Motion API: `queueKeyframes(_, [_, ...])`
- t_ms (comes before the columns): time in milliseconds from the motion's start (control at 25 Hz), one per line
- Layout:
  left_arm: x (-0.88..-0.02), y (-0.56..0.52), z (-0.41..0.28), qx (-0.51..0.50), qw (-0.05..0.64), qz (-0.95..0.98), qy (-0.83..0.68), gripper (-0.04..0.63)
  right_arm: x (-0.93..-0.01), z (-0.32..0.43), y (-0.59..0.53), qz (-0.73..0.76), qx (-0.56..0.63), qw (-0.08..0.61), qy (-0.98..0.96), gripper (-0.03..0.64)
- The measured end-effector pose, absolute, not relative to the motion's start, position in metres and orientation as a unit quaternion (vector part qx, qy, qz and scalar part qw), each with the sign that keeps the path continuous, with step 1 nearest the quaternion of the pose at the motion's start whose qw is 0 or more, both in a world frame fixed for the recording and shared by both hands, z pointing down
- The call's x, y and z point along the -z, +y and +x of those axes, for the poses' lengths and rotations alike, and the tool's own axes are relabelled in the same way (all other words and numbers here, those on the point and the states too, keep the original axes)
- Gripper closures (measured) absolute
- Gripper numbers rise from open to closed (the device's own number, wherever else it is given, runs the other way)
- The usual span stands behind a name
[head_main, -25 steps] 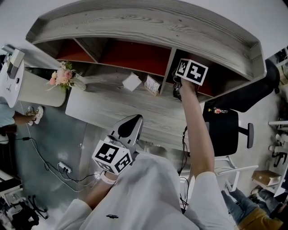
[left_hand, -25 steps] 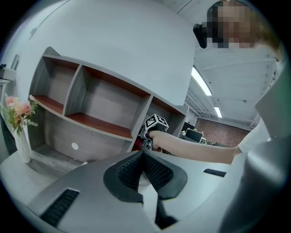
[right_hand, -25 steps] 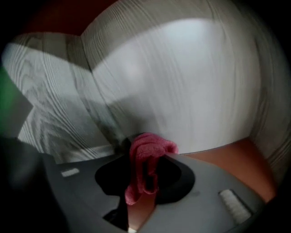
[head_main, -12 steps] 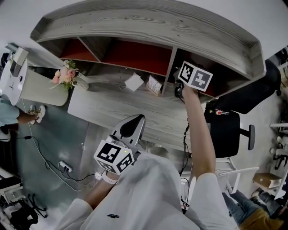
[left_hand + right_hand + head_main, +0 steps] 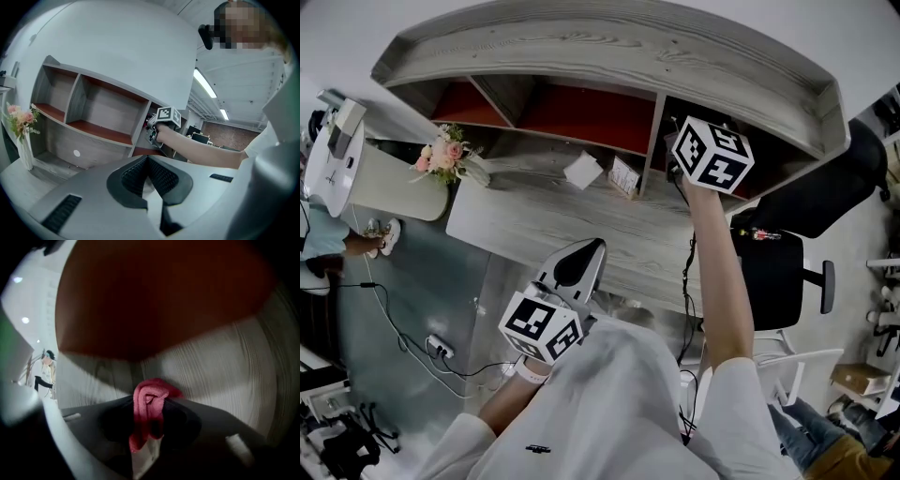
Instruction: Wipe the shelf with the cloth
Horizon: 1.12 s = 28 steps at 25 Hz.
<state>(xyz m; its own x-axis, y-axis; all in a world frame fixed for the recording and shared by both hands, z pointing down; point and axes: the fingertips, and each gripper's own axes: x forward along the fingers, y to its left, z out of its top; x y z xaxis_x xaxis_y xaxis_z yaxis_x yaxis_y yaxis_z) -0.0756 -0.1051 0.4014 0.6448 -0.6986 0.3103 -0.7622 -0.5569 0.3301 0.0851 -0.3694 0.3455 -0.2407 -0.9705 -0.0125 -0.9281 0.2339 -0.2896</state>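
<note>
The right claw [image 5: 149,414] is pinching a bunched red cloth [image 5: 148,401]. The fold sits between the two jaws and a rounded lump pokes out just past their tips. This claw is reached into the rightmost compartment of the shelf [image 5: 609,52]. Just ahead of it and to its right lies a grey wood-grain surface [image 5: 225,366], and a dark red panel [image 5: 154,296] fills the space above. The view is blurred, so it is unclear whether the cloth touches the wood. Far off to this claw's left, beyond the shelf's edge, a person [image 5: 44,369] stands in a bright room. In the head view the marker cube [image 5: 712,155] covers this claw's tips at the mouth of that compartment, with the arm stretched out behind it over the desk [image 5: 581,225]. The left claw [image 5: 149,176] is pressed together with nothing between its ribbed pads. It is held low and close to the person's body, short of the desk's near edge. From there the shelf's other open compartments stand ahead and to its left, and the other hand's cube is ahead and slightly right. A vase of pink flowers [image 5: 442,156] stands well to the left claw's left at the desk's end. A small white box [image 5: 581,171] and a small printed box [image 5: 623,175] lie on the desk ahead of it, below the middle compartments.
</note>
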Motion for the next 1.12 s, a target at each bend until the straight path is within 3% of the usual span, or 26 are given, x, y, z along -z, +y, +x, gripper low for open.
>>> queueKeyframes(240, [-0.4, -0.1, -0.073, -0.071, 0.221, 0.879, -0.415, 0.589, -0.306, 0.091, -0.366, -0.623, 0.032, 0.11, 0.774, 0.491])
queueKeyframes(560, [-0.404, -0.092, -0.069, -0.076, 0.225, 0.88, -0.41, 0.589, -0.306, 0.162, -0.343, -0.704, 0.008, 0.131, 0.698, 0.491])
queueKeyframes(800, [-0.406, -0.087, -0.055, -0.08, 0.227, 0.888, -0.391, 0.589, -0.33, 0.23, -0.322, -0.786, 0.048, 0.158, 0.595, 0.491])
queueKeyframes(1120, [-0.403, -0.087, -0.057, -0.079, 0.224, 0.888, -0.393, 0.589, -0.406, 0.251, -0.321, -0.82, 0.176, 0.109, 0.533, 0.491])
